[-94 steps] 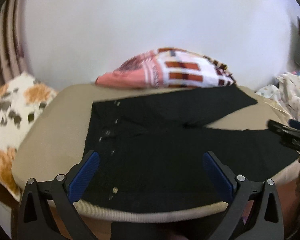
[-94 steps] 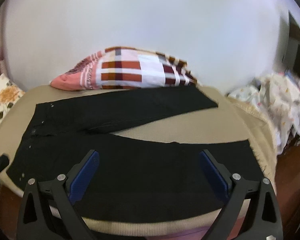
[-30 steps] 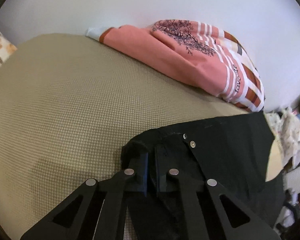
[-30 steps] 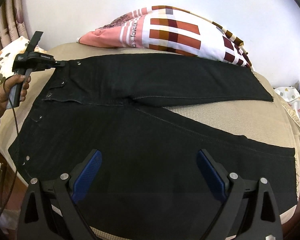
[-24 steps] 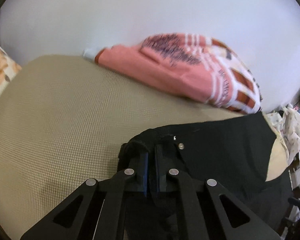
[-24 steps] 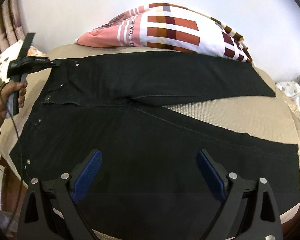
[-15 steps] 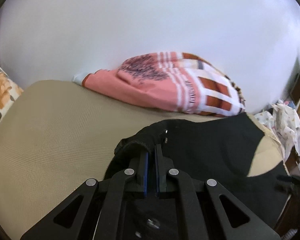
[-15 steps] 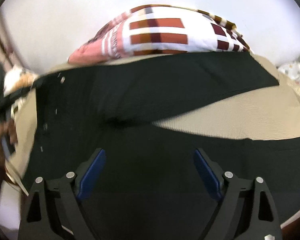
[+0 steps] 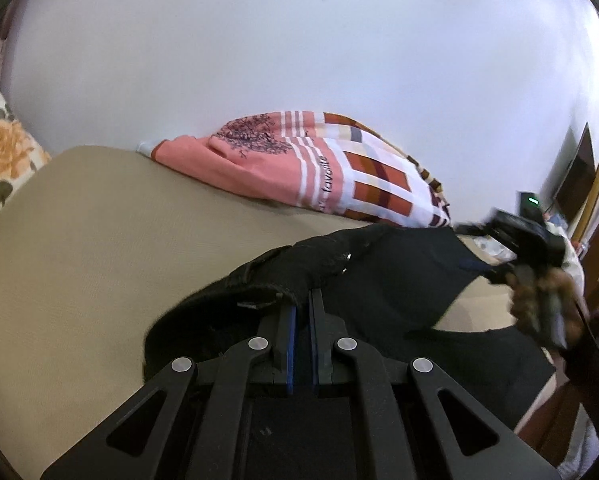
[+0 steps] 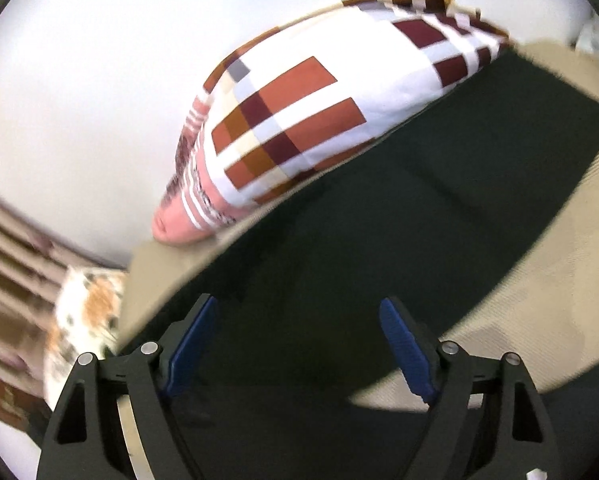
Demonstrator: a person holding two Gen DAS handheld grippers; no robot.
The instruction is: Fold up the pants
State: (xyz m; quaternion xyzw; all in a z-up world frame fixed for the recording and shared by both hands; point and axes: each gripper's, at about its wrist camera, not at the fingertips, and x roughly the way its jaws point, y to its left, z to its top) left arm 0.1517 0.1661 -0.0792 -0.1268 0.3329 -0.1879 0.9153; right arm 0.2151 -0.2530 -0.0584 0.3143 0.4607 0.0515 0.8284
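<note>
Left claw (image 9: 302, 312) above tan mattress (image 9: 79, 240)

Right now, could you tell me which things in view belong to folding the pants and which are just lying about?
Job:
black pants
left hand-held gripper, shut on the waistband
right hand-held gripper, open over the pants
beige mattress

Lying about:
patchwork pillow
floral cushion
</note>
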